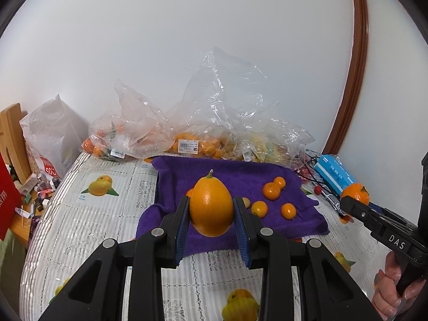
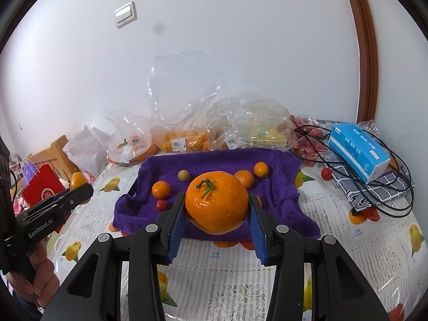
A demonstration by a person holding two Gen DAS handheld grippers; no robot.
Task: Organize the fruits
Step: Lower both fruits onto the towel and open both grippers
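My left gripper (image 1: pixel 211 206) is shut on an egg-shaped orange kumquat (image 1: pixel 211 205) with a short stem, held above the near edge of a purple towel (image 1: pixel 235 176). My right gripper (image 2: pixel 216 206) is shut on a round mandarin (image 2: pixel 216 202) with a green stem, also above the towel (image 2: pixel 214 160). Several small oranges (image 1: pixel 271 190) and kumquats (image 2: pixel 161 189) lie on the towel, with a pale green fruit (image 2: pixel 183 174) and a small red one (image 2: pixel 161 204). The right gripper with its mandarin shows at the left wrist view's right edge (image 1: pixel 355 193); the left one at the right wrist view's left (image 2: pixel 79 184).
Clear plastic bags of fruit (image 1: pixel 187 139) line the wall behind the towel. A blue tissue box (image 2: pixel 358 152) and black cables (image 2: pixel 388 198) lie at the right, with red fruits (image 2: pixel 307 141). The table has a fruit-print cloth (image 1: pixel 88 214). A red bag (image 2: pixel 42 190) and clutter sit left.
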